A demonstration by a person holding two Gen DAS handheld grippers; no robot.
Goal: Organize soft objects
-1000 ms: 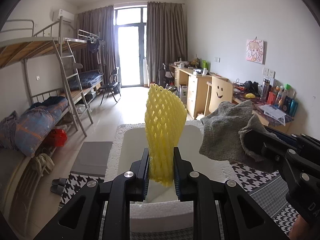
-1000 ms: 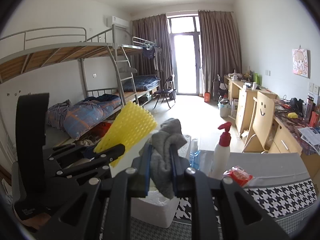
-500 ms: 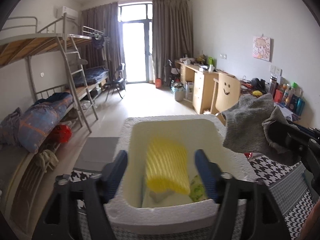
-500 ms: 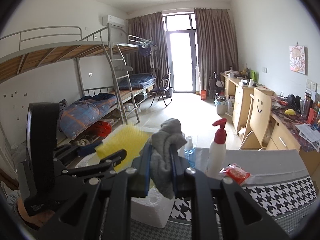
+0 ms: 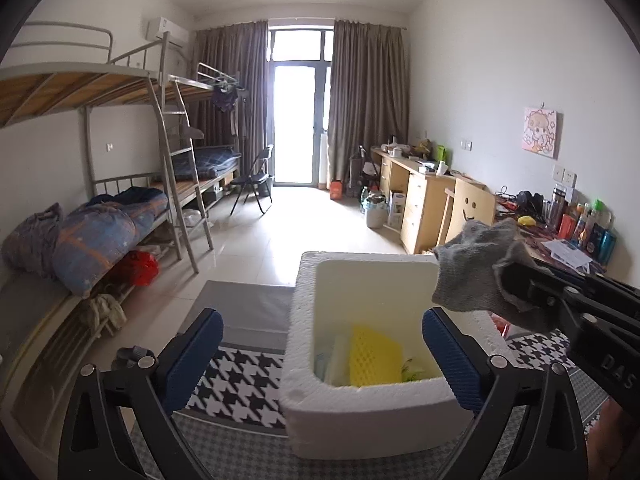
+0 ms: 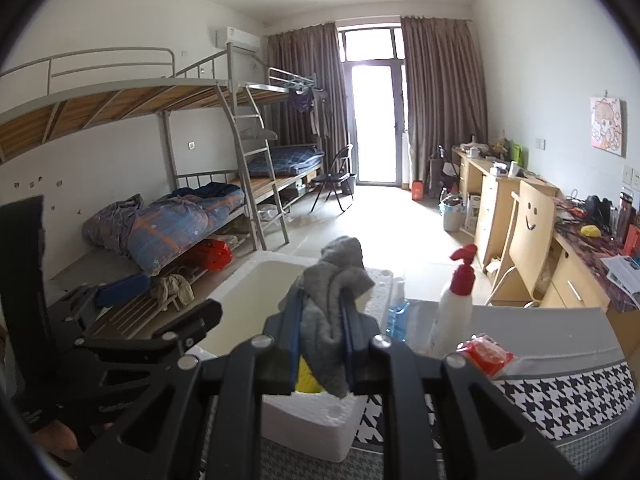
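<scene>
A white foam box stands on the houndstooth table cover; it also shows in the right wrist view. A yellow foam net lies inside it, also glimpsed in the right wrist view. My left gripper is open and empty, just in front of the box, shifted to its left. My right gripper is shut on a grey cloth and holds it above the box's right rim; the cloth also shows in the left wrist view.
A white spray bottle with a red top, a blue-liquid bottle and a red packet stand right of the box. A grey mat lies left of it. Bunk beds are left, desks and a chair right.
My left gripper opened and let go of the yellow foam net, which dropped into the box. The left gripper then shifted left and back. The right gripper kept hold of the grey cloth.
</scene>
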